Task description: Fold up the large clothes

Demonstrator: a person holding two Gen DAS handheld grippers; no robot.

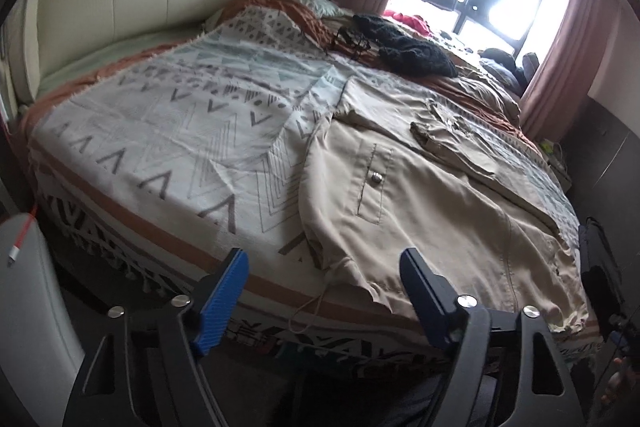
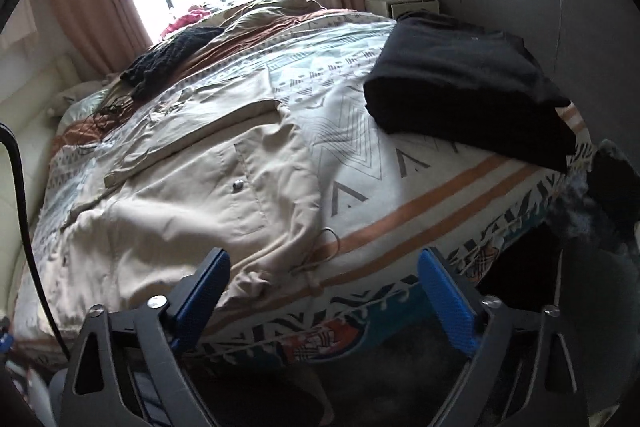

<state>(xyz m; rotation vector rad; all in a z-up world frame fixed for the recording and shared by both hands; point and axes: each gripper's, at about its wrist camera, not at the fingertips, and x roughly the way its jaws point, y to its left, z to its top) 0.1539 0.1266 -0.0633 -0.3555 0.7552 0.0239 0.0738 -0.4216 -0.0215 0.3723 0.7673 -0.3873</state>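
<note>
Patterned bedspread (image 1: pixel 160 115), beige jacket (image 1: pixel 440 195) sleeves hidden, both tongs (image 1: pixel 324 259) (image 2: pixel 326 263) agape

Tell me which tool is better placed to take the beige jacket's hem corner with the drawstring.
Probably the right tool. It is open, and the beige jacket has its drawstring corner between the fingers. The left tool, also open, faces the hem's other end, with the blanket ahead.

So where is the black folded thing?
In the right wrist view, the folded black garment sits on the patterned bedspread near the bed's foot corner, right of the spread-out beige jacket.
</note>
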